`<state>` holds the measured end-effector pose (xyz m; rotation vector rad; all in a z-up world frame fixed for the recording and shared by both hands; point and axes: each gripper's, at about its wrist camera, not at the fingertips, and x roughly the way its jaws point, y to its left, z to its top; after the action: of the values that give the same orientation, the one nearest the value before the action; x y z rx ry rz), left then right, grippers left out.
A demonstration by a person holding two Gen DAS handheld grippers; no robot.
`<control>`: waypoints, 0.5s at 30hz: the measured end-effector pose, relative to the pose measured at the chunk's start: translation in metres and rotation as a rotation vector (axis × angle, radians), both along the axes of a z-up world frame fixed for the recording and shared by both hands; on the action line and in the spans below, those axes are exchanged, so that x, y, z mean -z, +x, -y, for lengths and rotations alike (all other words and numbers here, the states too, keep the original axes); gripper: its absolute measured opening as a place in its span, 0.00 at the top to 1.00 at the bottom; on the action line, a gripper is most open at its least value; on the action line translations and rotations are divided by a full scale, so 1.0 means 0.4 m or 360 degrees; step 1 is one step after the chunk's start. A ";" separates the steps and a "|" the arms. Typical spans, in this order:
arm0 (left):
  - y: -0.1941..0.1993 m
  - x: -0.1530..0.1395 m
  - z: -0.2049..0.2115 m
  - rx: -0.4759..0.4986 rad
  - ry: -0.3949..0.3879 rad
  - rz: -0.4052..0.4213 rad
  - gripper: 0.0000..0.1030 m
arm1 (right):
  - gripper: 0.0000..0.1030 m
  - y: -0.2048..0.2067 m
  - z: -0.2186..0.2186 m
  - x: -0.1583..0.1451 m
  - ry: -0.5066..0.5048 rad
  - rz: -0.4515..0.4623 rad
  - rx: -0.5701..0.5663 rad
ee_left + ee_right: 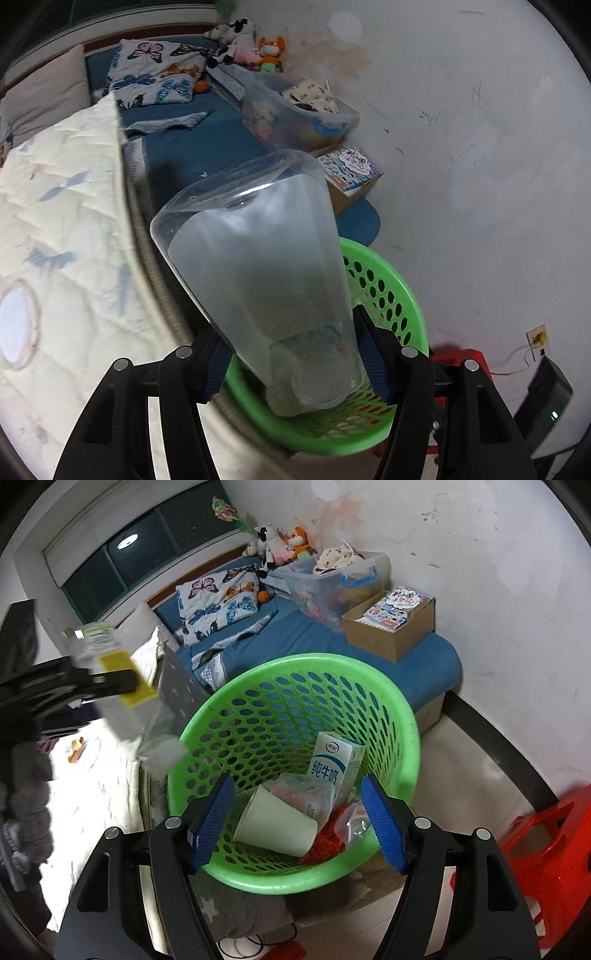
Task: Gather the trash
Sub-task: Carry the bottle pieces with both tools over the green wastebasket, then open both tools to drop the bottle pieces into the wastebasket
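Left gripper (295, 363) is clamping a clear bottle (255, 258) above the green basket (402, 291), while the right gripper (297, 819) is hanging with jaws apart and nothing between them over the same basket.

Inside the basket (295, 675), left to right, are lying one paper cup (275, 825), one crumpled wrapper (308, 797), one milk carton (338, 766) and one small plastic bag (354, 821) on something red; four pieces are binned, by this count. The bottle, seen blurred at the left edge of the right wrist view (110, 664), is waiting as the fifth, not yet dropped. Whether more trash is lying around, the pictures are not showing.
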<state>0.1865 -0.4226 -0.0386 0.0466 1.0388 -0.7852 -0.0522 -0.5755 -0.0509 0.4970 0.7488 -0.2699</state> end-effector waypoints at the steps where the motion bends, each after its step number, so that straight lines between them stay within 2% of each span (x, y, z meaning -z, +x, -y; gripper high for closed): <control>1: 0.000 0.011 0.021 0.0016 0.0008 -0.0013 0.42 | 0.31 -0.006 0.003 -0.001 -0.0007 0.0001 0.0006; 11: -0.019 0.126 0.174 0.0144 0.0070 -0.0166 0.42 | 0.31 -0.096 0.031 -0.015 -0.0027 0.0058 0.0091; 15: -0.030 0.164 0.192 0.0165 0.0070 -0.0264 0.41 | 0.30 -0.111 0.046 -0.009 -0.0010 0.0055 0.0119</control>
<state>0.1745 -0.4995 -0.1042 0.0747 1.2186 -0.8711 -0.0964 -0.5938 -0.0474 0.5234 0.6963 -0.3322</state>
